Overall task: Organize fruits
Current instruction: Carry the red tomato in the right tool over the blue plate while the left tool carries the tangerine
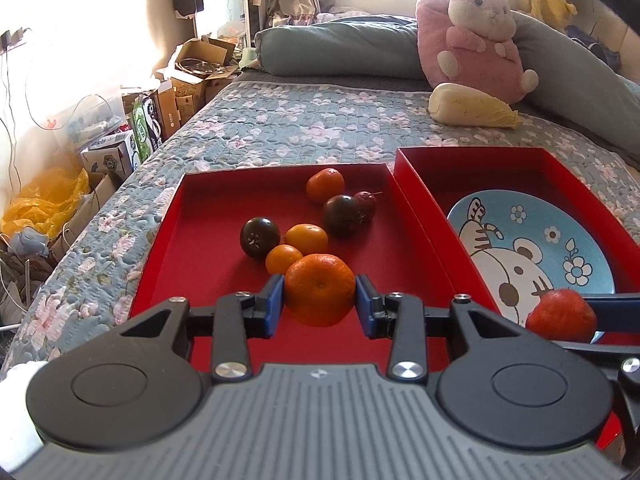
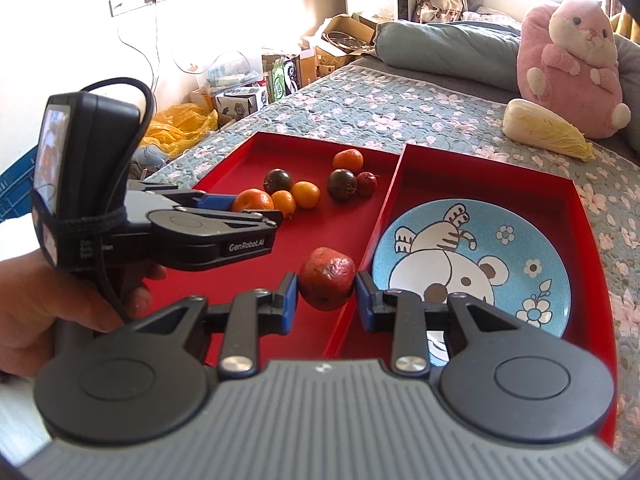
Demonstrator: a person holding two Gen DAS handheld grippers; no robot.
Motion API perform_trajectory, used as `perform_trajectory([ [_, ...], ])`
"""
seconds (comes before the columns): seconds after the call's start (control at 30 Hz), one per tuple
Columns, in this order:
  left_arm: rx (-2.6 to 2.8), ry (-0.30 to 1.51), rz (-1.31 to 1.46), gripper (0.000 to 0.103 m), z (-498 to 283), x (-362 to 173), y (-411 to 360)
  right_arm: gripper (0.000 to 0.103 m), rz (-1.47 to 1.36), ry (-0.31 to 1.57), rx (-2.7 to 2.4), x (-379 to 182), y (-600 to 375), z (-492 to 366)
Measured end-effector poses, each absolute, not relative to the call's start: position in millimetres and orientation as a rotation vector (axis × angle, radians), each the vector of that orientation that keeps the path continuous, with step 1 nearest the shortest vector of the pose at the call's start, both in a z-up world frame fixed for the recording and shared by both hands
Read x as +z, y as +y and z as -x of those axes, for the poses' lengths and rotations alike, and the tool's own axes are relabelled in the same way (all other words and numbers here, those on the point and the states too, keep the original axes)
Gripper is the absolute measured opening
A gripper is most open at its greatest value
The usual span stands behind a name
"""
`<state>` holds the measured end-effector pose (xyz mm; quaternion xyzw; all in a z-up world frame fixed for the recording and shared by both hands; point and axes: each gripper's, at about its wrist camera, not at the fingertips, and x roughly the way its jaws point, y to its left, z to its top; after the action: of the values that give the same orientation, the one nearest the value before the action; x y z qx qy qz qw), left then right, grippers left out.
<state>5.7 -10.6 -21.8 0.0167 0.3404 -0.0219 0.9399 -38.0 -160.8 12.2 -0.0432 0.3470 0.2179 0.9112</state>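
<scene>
Two red trays lie side by side on a bed. The left tray [image 1: 168,264] holds several small fruits: oranges, two dark ones [image 1: 260,237] and a small red one [image 1: 366,205]. My left gripper [image 1: 320,300] is shut on a large orange [image 1: 320,288] low over the left tray; it also shows in the right wrist view [image 2: 253,201]. My right gripper [image 2: 327,295] is shut on a red fruit [image 2: 327,283] and holds it above the wall between the trays. The right tray [image 2: 588,216] holds a blue cartoon plate [image 2: 520,248] with nothing on it.
A pink plush toy [image 1: 476,36], a toy cabbage [image 1: 472,106] and a grey pillow [image 1: 340,48] lie at the back of the floral bedspread [image 1: 300,120]. Cardboard boxes and a yellow bag [image 1: 48,200] clutter the floor left of the bed.
</scene>
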Motion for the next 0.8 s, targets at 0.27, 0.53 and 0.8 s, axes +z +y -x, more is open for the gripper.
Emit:
perform_trajectory([
  [0.27,-0.088,0.67,-0.035,0.044,-4.3,-18.4,-21.1,0.034,0.076,0.719,0.432,9.4,-168.8,37.5],
  [0.53,-0.127,0.658,-0.03,0.044,-5.2,-17.8,-26.8,0.034,0.068,0.723,0.419,5.4,-174.2,36.1],
  [0.8,-0.153,0.647,-0.027,0.044,-4.3,-17.3,-29.8,0.034,0.056,0.72,0.321,-1.9,-194.0,23.9],
])
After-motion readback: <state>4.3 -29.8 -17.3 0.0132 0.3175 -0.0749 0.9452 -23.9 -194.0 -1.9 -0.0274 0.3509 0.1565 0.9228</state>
